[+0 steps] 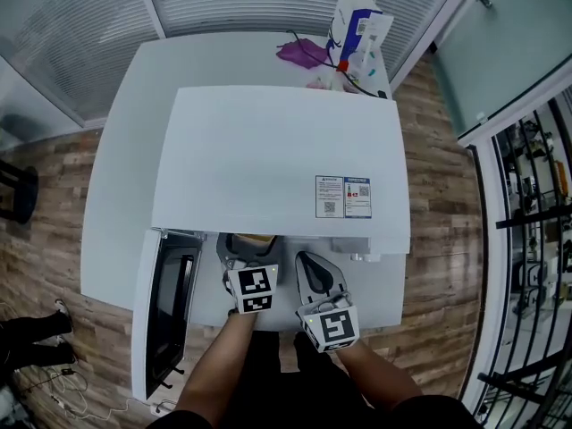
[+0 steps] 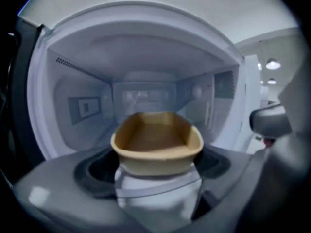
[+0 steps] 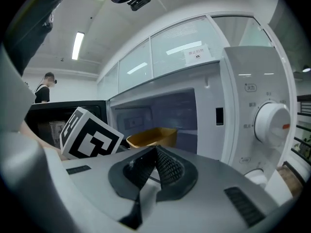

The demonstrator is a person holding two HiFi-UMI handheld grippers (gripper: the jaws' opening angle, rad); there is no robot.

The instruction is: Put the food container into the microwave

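Two grippers are held before the open microwave (image 1: 286,159) on the table (image 1: 125,150). The tan food container (image 2: 156,144) is clasped between the spread fingers (image 2: 92,171) of the left gripper (image 1: 248,250), at the mouth of the cavity. The right gripper (image 3: 154,152) is kept beside it, fingers pressed together, empty.

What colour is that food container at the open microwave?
Tan, a yellowish brown. The food container shows best in the left gripper view.
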